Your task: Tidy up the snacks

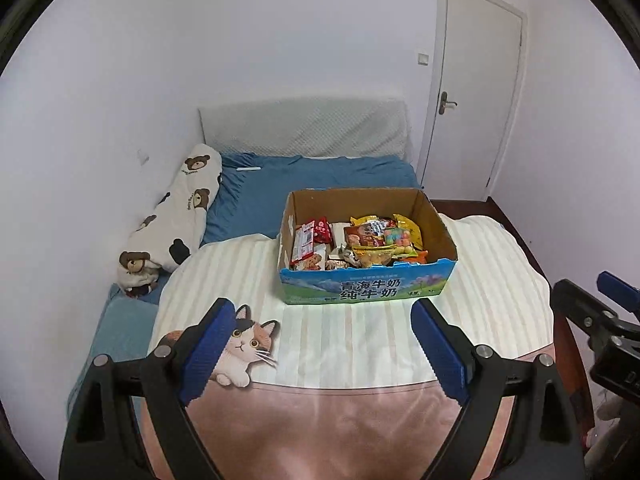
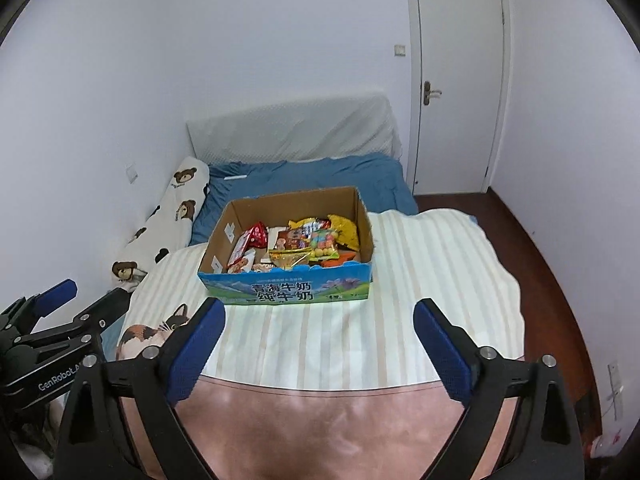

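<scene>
Bedroom scene, both wrist views looking down over a bed. Far left: long white bolster pillow with brown bear print point(image 1: 176, 216) lying along the white wall, partly on the blue bedsheet point(image 1: 256, 204). Grey quilted headboard cushion point(image 1: 304, 128) leans against the far wall behind the sheet.

Left gripper point(image 1: 324, 344), black frame with blue pads: jaws spread wide, nothing between them, hovering above the cream striped blanket point(image 1: 360, 336). A calico cat picture point(image 1: 244, 352) on the blanket shows beside its left blue pad point(image 1: 206, 350). Pink band of the blanket point(image 1: 320, 428) runs below the stripes, nearest the camera.

Centre: open brown cardboard box with blue-green printed milk-carton front point(image 1: 366, 286), sitting on the striped blanket, well apart from both grippers. The mixed snack packets point(image 1: 360, 242) are all inside it: red packets at the left, yellow and orange ones in the middle and right, piled loosely. No packets lie on the blanket outside the box.

Right gripper point(image 2: 320, 344), same black and blue build: jaws spread wide, empty, over the same blanket, box point(image 2: 288, 292) ahead of it. In the left view the right gripper appears at the right edge; in the right view the left gripper shows at the left edge.

Right side: white closed door with metal handle point(image 1: 472, 92), a wall switch point(image 1: 422, 57) beside it, dark red-brown wooden floor point(image 2: 552, 264).
</scene>
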The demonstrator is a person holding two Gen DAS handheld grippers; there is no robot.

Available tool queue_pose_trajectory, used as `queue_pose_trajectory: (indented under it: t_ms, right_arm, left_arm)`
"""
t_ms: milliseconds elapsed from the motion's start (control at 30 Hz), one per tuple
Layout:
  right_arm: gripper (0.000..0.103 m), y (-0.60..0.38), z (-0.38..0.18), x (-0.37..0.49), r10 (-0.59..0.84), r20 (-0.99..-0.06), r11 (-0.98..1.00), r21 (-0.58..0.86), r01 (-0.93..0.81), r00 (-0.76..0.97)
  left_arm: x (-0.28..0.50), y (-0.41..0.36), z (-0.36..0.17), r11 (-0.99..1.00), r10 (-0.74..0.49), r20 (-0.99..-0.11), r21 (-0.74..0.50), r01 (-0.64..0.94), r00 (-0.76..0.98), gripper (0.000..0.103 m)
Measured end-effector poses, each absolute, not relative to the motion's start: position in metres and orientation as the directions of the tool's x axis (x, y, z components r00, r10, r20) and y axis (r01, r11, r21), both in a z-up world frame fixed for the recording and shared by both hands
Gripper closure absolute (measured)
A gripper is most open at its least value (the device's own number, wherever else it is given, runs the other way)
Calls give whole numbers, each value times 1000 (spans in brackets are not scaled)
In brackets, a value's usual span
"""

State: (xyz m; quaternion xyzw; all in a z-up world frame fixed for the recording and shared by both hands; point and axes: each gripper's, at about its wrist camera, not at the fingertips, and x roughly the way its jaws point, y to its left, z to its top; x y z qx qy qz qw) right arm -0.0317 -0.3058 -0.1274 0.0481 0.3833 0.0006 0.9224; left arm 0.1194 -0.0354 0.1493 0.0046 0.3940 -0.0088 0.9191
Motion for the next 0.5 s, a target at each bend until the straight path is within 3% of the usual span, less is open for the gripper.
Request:
queue_pose_trajectory:
  t_ms: [133, 200, 500]
  right_arm:
    - [3, -306, -118, -47, 38, -686, 995, 90, 33, 727]
    - [2, -308, -117, -50, 35, -675, 995, 92, 37, 737]
    - [2, -317, -133, -30, -1, -670, 994, 80, 73, 742]
  left_arm:
    - [114, -33, 155, 1000, -9, -706, -8, 5, 708, 11]
    - [113, -32, 156, 1000, -5, -703, -7, 0, 711, 0]
    - [132, -35, 144, 1000, 8, -694, -2, -13, 720, 0]
